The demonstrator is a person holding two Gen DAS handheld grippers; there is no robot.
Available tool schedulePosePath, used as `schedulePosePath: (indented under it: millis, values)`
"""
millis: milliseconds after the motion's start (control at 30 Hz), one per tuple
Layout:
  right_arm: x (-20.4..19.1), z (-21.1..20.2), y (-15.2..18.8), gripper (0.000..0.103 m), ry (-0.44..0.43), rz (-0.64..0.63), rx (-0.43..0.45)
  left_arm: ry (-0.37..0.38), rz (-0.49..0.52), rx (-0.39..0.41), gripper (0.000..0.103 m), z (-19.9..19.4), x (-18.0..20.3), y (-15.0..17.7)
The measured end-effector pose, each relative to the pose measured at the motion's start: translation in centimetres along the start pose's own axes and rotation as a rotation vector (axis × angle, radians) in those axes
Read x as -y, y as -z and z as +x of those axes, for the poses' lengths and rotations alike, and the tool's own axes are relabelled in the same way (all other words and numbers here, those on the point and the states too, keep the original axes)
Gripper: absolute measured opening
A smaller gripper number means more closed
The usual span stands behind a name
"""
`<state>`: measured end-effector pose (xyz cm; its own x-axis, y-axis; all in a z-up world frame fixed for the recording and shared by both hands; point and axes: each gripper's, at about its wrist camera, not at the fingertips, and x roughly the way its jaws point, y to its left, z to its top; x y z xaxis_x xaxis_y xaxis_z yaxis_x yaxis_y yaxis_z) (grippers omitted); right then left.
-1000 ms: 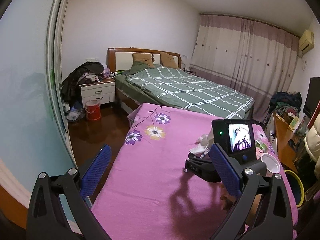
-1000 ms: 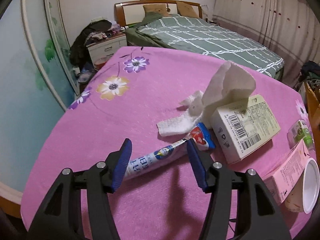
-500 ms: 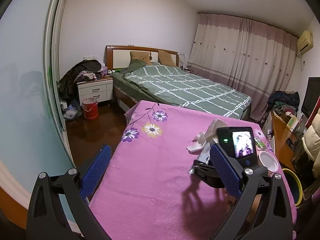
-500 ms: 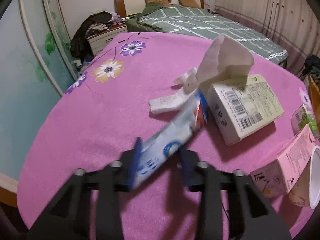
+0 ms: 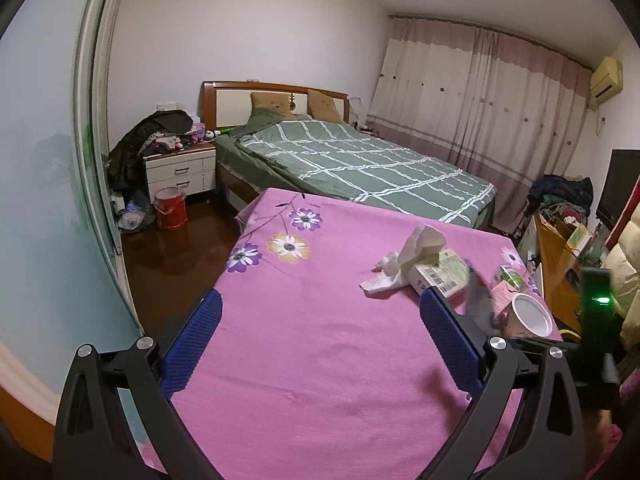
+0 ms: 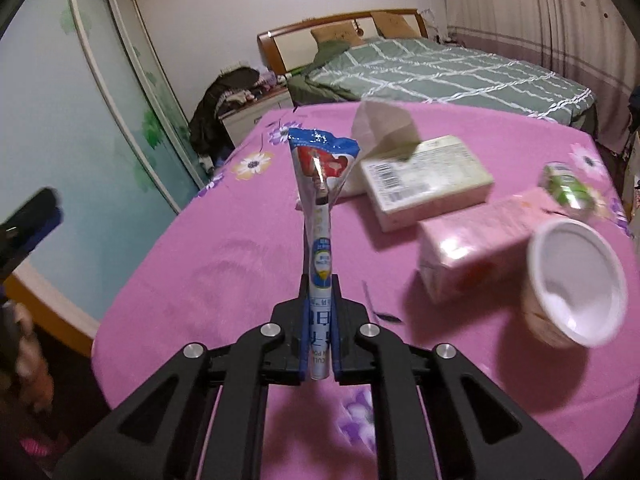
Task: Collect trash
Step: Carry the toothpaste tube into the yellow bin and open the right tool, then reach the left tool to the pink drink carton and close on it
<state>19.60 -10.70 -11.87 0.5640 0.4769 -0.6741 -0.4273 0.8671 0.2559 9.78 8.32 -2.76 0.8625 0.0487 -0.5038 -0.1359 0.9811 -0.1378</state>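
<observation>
The right gripper (image 6: 320,312) has its jaws clenched on a long blue-and-white wrapper (image 6: 322,200), which stands up from the jaws at the centre of the right wrist frame, lifted clear of the pink flowered cloth covering the worktop (image 6: 224,264). The wrapper's torn, flared top sits at upper centre of that frame, in front of a crumpled white tissue (image 6: 380,120). To the right of the wrapper lie a pale box with a barcode (image 6: 428,176), a pink carton (image 6: 484,240) just in front of it, a white paper cup (image 6: 572,284) on its side at the right edge, and a small green packet (image 6: 568,188) beyond the carton. In the left wrist frame the left gripper (image 5: 320,344) hangs over the near part of the pink cloth with its jaws released and wide apart, nothing between them. The tissue (image 5: 416,256), box (image 5: 440,276) and cup (image 5: 528,316) lie at right centre of that frame, well ahead of the jaws. A bed with a green checked cover (image 5: 360,160) stands behind the worktop.
</observation>
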Motion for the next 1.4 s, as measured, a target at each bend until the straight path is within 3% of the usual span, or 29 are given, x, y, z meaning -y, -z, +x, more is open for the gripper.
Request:
schedulePosePath:
  millis: [300,533,800,1100,1200,1267,1400]
  values:
    - [5.5,-7.8,1.6,0.008,0.095,0.073,0.108,0.041,0.050,-0.024,0.098,1.3,3.3,0.4]
    - [12.8,-13.4,4.2,0.008,0.279,0.183,0.158,0.076,0.085,-0.049,0.098,2.9,5.9,0.7]
    - [22.3,-16.3,8.0,0.009,0.461,0.373,0.124,0.126,0.132,-0.081,0.098,4.2,9.1,1.3]
    - [28.9,-15.6,11.5,0.010,0.550,0.469,0.051,0.172,0.188,-0.109,0.098,5.1,12.3,2.1]
    - [29.6,-15.5,12.2,0.029,0.582,0.491,0.045,0.186,0.203,-0.122,0.098,5.4,13.1,2.4]
    - [29.7,-15.4,12.1,0.052,0.592,0.498,0.056,0.196,0.215,-0.133,0.098,5.7,13.7,2.7]
    - [29.8,-15.8,12.3,0.053,0.600,0.503,0.075,0.220,0.229,-0.155,0.098,6.3,14.5,3.1]
